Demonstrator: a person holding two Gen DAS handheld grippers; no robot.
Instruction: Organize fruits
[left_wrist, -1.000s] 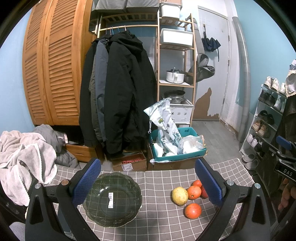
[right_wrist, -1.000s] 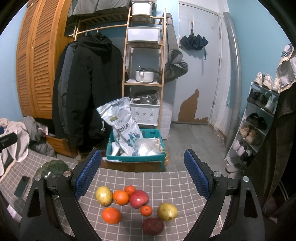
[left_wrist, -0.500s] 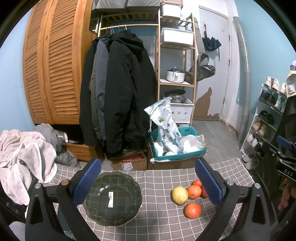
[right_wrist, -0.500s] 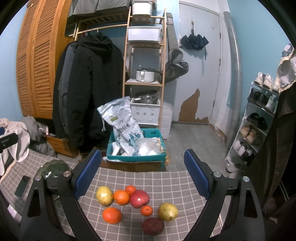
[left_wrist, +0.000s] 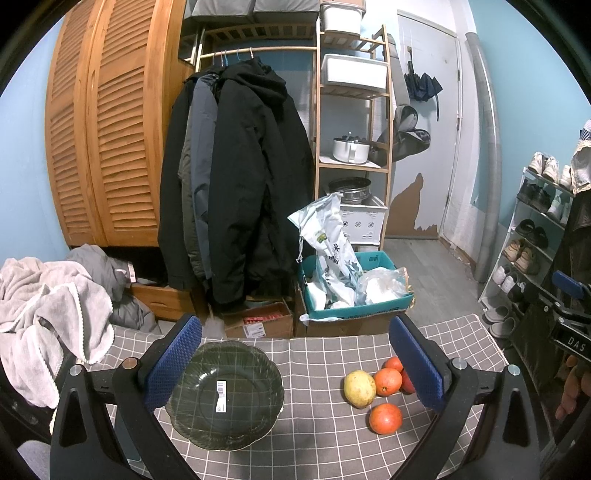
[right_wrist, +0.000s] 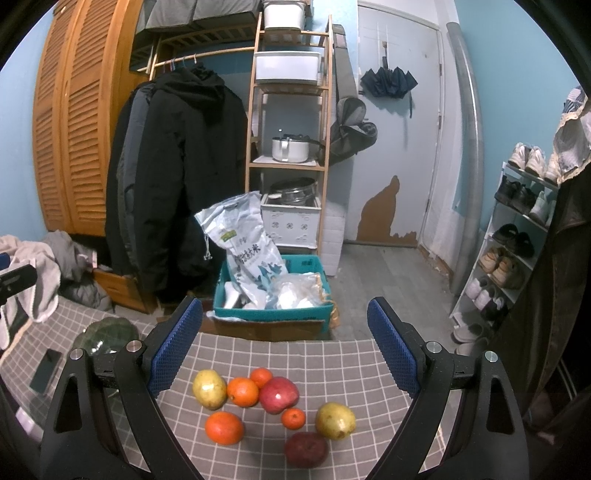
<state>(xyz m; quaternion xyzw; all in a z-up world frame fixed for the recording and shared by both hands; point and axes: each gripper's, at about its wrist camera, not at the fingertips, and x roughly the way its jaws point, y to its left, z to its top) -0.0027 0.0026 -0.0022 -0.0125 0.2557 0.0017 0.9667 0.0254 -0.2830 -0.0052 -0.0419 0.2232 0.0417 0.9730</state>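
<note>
Glass bowl sits empty, apart from fruit cluster on checked cloth. Left gripper, right gripper both spread wide, holding nothing. Risk: round fruits roll if nudged; off-centre pinch squirts one off table edge.

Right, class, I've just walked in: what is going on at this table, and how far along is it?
A person holds two grippers over a checked table. The left gripper hovers open above an empty green glass bowl. The right gripper hovers open over a cluster of loose fruit: oranges, yellow pears and red apples. Neither holds anything, and no fruit is in the bowl yet.
</note>
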